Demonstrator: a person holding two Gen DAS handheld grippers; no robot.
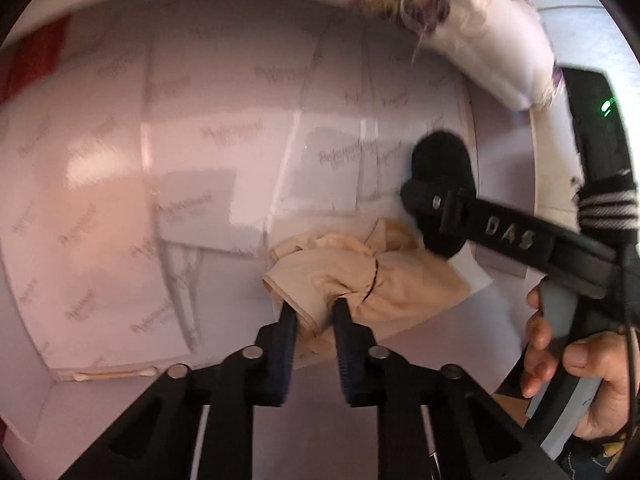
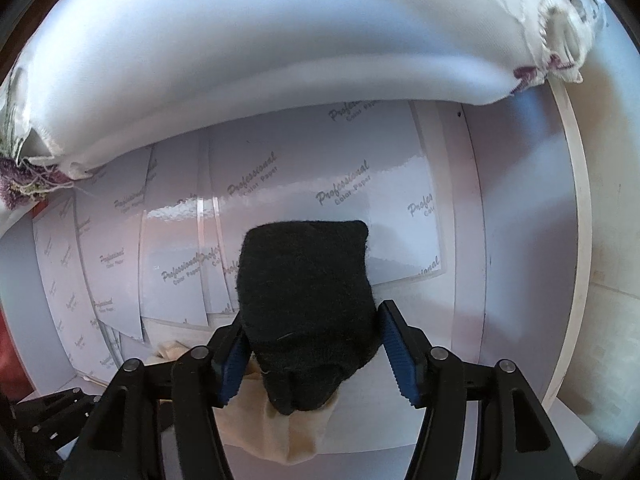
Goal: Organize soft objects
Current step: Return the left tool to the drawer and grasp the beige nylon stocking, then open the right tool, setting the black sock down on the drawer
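A crumpled beige stocking [image 1: 360, 276] lies on a surface of white glossy paper sheets [image 1: 200, 152]. My left gripper [image 1: 314, 312] has its jaws closed on the near edge of the stocking. A black woolly sock [image 2: 308, 304] sits between the fingers of my right gripper [image 2: 312, 344], whose jaws are wide and only partly closed around it. The sock lies over the beige stocking [image 2: 280, 428]. In the left wrist view the right gripper [image 1: 436, 200] reaches in from the right with the black sock [image 1: 440, 160].
A white cushion with purple embroidery [image 2: 280, 52] hangs across the top, also seen in the left wrist view [image 1: 492, 44]. A cotton swab [image 1: 116, 375] lies at the paper's near-left edge. A pale rim [image 2: 576, 200] borders the right side. A hand [image 1: 580, 368] holds the right gripper's handle.
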